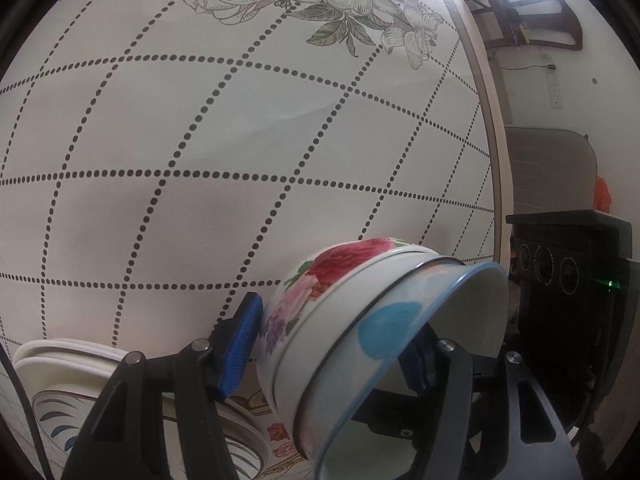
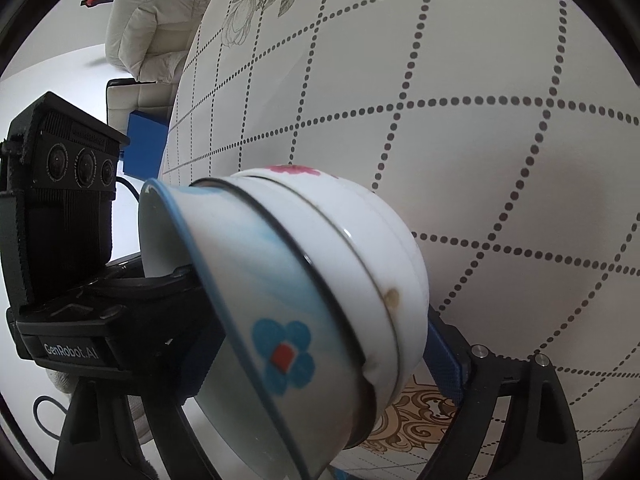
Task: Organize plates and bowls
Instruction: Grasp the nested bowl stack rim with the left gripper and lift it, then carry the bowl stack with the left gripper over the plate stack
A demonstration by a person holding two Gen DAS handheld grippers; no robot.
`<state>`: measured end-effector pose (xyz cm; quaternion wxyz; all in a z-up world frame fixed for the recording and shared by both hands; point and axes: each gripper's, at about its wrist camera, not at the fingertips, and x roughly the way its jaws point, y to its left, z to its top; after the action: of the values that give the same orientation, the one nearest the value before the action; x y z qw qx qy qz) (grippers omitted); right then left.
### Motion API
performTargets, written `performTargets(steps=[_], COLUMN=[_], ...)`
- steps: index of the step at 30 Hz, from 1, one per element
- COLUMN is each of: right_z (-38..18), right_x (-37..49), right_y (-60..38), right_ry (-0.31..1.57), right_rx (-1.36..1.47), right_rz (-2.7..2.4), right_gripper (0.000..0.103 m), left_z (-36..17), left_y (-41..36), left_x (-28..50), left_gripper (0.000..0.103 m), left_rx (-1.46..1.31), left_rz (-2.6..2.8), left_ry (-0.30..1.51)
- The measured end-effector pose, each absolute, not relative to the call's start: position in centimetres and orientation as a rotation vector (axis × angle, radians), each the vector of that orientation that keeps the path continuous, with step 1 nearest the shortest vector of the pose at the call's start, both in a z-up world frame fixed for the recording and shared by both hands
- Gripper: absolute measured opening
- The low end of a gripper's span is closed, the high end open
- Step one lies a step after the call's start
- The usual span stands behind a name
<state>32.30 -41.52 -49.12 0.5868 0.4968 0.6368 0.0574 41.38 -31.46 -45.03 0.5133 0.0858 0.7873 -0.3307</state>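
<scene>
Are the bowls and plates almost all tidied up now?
Partly. Done: three bowls are nested into one stack, the blue-flower bowl inside a plain white bowl inside the rose-patterned bowl. White plates are piled on the dotted tablecloth. In hand: the bowl stack sits tilted between the left gripper and right gripper. Left: setting the stack down upright.

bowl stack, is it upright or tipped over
Tipped. The bowl stack lies on its side between both grippers, the blue-rimmed bowl mouth facing sideways, the rose bowl nested behind it.
</scene>
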Motion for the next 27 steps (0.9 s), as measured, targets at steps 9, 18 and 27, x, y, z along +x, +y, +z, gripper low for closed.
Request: performTargets(steps=[9, 18, 27], right_z=[-48.6, -47.1, -46.6], right_x=[32.4, 33.3, 32.8], right_y=[-41.8, -41.3, -41.2], right_ry=[1.48, 1.46, 1.43], right_rx=[1.087, 0.979, 0.923], right_rz=[0.124, 0.141, 0.151], right_gripper=[0.078, 0.077, 0.075], left_z=[-44.4, -44.0, -43.4], left_y=[-31.1, -30.1, -28.2], left_x=[41.3, 42.2, 42.0], left_gripper=[0.058, 0.057, 0.057], left_rx=[0.21, 0.135, 0.093], left_rz=[-0.791, -0.776, -0.781], left_ry=[1.851, 1.834, 1.806])
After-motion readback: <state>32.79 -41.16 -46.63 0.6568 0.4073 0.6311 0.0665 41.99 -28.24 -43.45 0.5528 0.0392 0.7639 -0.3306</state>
